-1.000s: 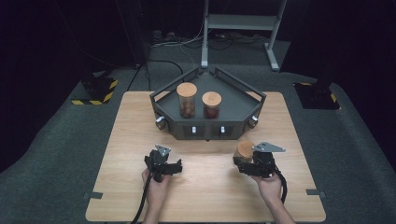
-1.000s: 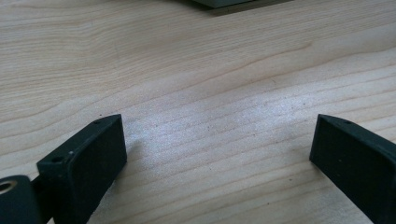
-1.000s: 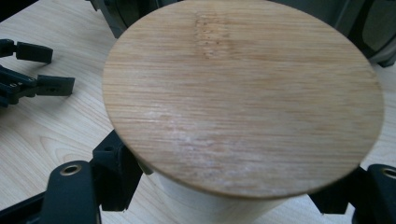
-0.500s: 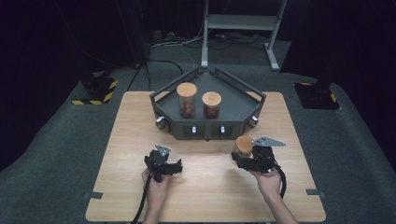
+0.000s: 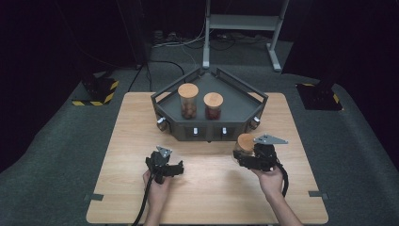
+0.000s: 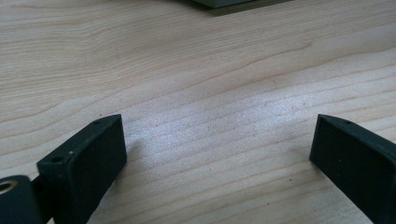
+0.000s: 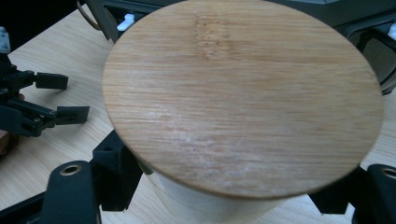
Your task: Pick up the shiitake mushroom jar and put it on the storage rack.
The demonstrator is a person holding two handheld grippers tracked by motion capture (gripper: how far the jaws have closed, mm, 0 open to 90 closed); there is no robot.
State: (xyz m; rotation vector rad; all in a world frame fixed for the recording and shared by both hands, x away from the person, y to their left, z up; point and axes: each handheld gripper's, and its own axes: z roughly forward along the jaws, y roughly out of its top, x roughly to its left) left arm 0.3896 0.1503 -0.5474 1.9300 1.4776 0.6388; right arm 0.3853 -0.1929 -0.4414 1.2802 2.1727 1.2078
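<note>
pale wooden surface (image 5: 207,188) sits in a dark room, with a dark angular tray (image 5: 254,101) at its far side holding two cork-lidded jars (image 5: 188,100). the right gripper (image 7: 233,196) has its jaws closed against a third jar (image 7: 243,93), whose round wooden lid sits between and above them, just in front of the tray. the left gripper (image 6: 217,154) rests low over bare wood, its jaws spread wide with nothing between them.
</note>
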